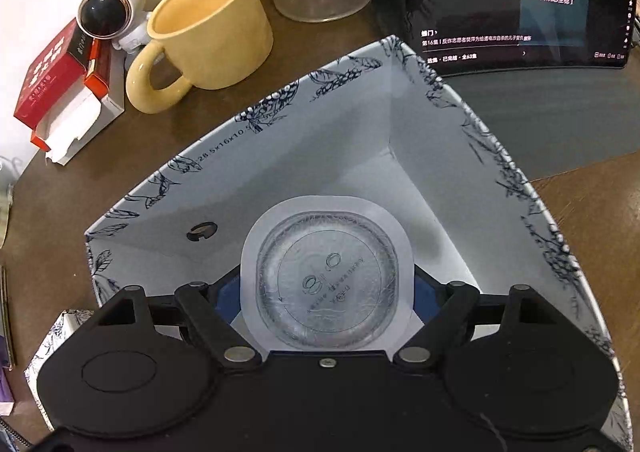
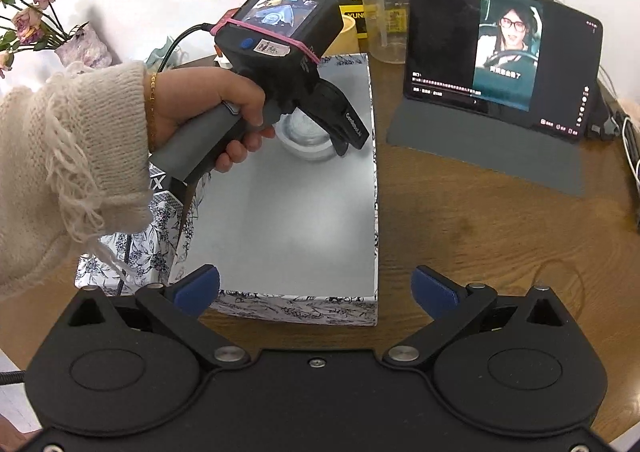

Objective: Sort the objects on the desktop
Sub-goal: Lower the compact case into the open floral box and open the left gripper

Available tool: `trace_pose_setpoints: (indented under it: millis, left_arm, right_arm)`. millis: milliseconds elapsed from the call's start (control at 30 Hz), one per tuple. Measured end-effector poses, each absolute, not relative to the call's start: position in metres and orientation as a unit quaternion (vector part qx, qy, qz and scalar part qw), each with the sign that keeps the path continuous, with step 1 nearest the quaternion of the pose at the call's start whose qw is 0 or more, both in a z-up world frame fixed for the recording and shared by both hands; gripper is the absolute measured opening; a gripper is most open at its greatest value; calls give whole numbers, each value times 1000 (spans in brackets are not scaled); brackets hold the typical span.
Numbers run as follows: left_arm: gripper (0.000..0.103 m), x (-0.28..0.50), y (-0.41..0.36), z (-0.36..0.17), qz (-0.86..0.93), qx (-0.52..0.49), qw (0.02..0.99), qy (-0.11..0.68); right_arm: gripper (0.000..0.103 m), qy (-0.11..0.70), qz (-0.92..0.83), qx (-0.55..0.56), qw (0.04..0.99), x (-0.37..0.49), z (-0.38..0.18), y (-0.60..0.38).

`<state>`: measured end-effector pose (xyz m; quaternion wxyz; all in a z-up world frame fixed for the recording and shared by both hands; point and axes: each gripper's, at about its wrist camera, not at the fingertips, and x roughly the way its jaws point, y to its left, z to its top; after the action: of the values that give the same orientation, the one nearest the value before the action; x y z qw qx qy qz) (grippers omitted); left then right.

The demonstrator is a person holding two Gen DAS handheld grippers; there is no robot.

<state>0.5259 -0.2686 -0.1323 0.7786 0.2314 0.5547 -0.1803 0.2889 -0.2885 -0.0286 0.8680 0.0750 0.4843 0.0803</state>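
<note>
L gripper point(image 1: 328, 288) was down inside the floral box point(image 1: 400, 123), jaws clamped on the sealed clear cup point(image 1: 326, 276) near its floor; R gripper point(image 2: 316, 288) hung wide apart, empty; next, prob. let go & lift out.

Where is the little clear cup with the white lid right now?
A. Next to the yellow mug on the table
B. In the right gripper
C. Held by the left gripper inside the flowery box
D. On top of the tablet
C: the left gripper is shut on the clear cup, low inside the flowery box; the right gripper is open and empty.
</note>
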Motion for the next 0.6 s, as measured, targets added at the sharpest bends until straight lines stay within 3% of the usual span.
trace_pose_setpoints:
  millis: [600]
  left_arm:
    - [81, 532, -272, -143, -177, 228, 777, 560]
  right_arm:
    - [103, 496, 75, 95, 860, 295, -37, -291]
